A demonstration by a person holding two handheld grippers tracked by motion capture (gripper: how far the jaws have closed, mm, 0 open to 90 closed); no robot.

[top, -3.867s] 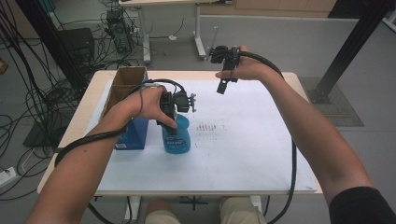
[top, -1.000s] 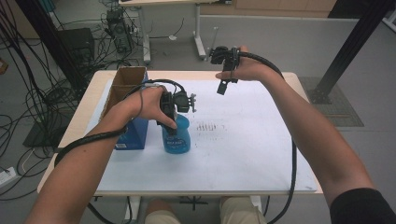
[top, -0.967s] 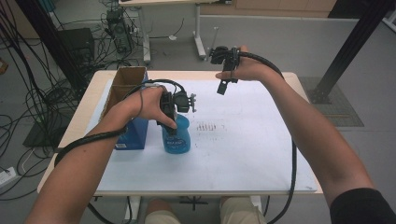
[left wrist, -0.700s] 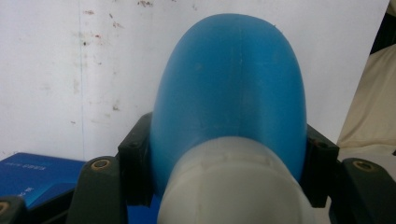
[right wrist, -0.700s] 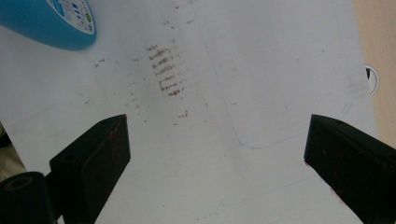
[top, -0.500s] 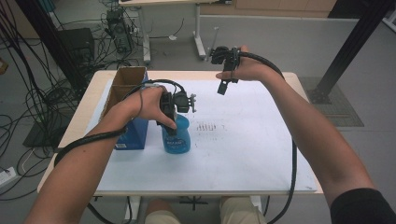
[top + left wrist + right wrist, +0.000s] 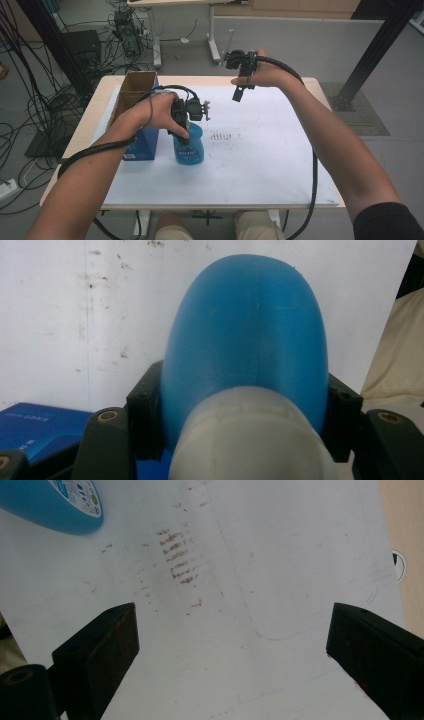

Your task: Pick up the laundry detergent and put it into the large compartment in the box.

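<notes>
A blue bottle [image 7: 189,146] with a white cap stands upright on the white sheet [image 7: 260,160], left of the table's middle. My left gripper [image 7: 180,120] comes down on it from above and is shut on its neck. In the left gripper view the black pads [image 7: 145,412] press both sides of the blue bottle [image 7: 245,340] just below the white cap [image 7: 250,445]. My right gripper [image 7: 240,85] hangs in the air over the far side of the table, jaws pointing down. The right gripper [image 7: 235,645] stands open with nothing between its jaws, and the bottle's base [image 7: 55,505] shows at the upper left.
An open cardboard box [image 7: 135,90] stands at the table's far left, with a flat blue box [image 7: 142,145] in front of it, right beside the bottle. Brown smudges [image 7: 222,136] mark the sheet to the bottle's right. Cables trail from both grippers.
</notes>
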